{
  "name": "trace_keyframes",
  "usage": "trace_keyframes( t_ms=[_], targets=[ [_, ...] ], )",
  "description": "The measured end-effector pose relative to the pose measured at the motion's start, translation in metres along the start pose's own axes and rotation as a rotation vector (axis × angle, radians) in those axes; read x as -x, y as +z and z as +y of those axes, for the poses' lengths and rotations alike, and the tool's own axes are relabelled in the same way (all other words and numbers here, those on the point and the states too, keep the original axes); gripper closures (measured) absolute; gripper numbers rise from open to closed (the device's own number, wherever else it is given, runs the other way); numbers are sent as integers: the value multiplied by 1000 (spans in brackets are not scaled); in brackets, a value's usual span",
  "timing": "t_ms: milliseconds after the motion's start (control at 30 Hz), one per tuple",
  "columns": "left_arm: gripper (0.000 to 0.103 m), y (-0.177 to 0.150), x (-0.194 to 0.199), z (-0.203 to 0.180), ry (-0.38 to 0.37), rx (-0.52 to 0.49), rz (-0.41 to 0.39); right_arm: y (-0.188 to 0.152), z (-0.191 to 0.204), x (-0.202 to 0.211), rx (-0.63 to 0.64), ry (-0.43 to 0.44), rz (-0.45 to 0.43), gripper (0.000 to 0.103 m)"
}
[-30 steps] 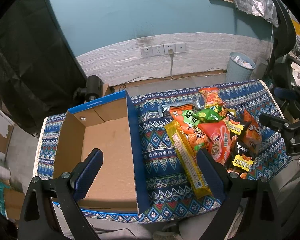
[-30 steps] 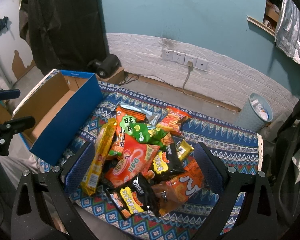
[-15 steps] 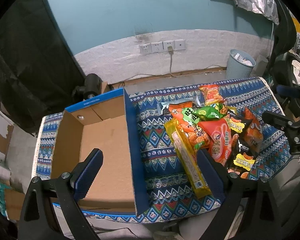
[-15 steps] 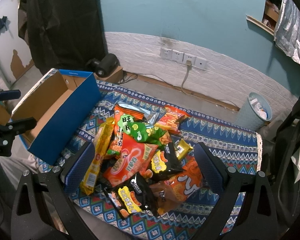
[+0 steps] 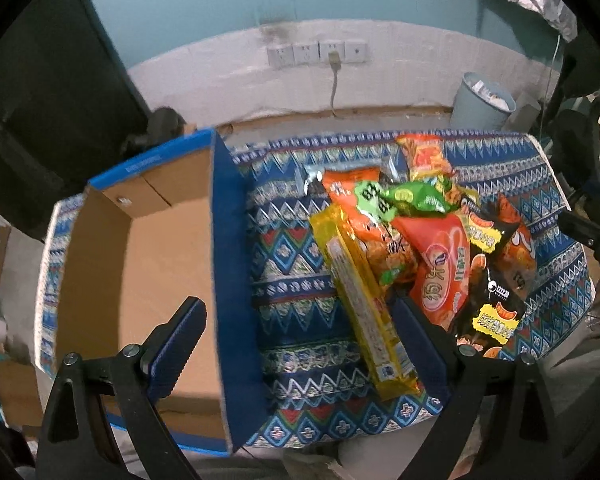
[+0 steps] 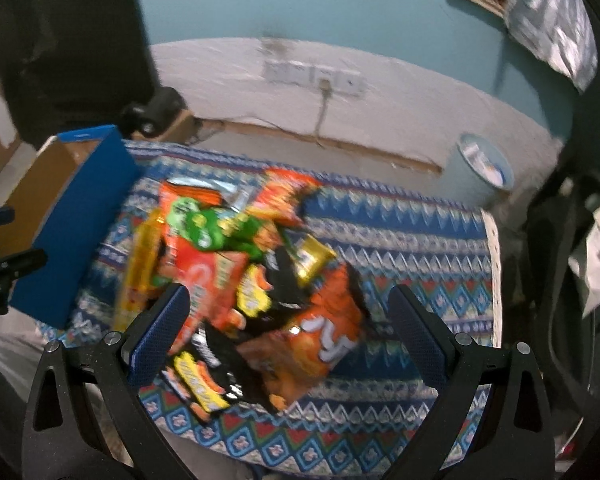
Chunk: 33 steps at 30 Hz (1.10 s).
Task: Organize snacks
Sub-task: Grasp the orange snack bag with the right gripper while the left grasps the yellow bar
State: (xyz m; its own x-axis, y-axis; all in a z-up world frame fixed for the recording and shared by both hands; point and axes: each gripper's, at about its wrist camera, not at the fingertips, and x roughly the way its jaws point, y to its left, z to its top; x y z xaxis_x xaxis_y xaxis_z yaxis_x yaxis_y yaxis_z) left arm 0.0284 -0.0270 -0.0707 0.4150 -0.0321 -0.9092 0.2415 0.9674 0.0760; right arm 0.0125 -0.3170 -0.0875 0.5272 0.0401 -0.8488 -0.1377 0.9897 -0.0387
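Snacks point(image 5: 412, 248) lie heaped on the patterned tabletop point(image 5: 292, 280), right of the empty box point(image 5: 140, 264). Both tools, left point(image 5: 296, 344) and right point(image 6: 288, 336), hang spread wide, holding nothing. Bags overlap, so I'd say a pinch on one slick packet could drag neighbours off the near edge.

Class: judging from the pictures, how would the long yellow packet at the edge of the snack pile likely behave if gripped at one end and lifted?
The long yellow packet is slim, so probably light. Its glossy film may slip. Being long, it might sag.
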Motion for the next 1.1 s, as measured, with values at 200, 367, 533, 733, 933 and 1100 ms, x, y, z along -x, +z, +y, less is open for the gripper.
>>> trace_keyframes(
  t_ms=[200, 367, 533, 733, 933, 1100],
  targets=[
    [7, 3, -29, -8, -31, 24, 77, -14, -21, -26, -77, -19, 92, 5],
    [7, 3, -54, -20, -46, 36, 138, -27, -31, -49, -116, -22, 162, 5],
    [7, 1, -72, -31, -27, 18, 177, -36, -37, -70, -160, -11, 225, 5],
    [7, -2, -93, -36, -34, 26, 231, -42, -44, -93, -254, 39, 288, 5],
    [7, -4, -109, -38, -55, 38, 273, -51, -47, -115, -331, 94, 347, 5],
    [7, -6, -125, -42, -61, 30, 304, -57, -44, -134, -358, 133, 402, 5]
  ],
)
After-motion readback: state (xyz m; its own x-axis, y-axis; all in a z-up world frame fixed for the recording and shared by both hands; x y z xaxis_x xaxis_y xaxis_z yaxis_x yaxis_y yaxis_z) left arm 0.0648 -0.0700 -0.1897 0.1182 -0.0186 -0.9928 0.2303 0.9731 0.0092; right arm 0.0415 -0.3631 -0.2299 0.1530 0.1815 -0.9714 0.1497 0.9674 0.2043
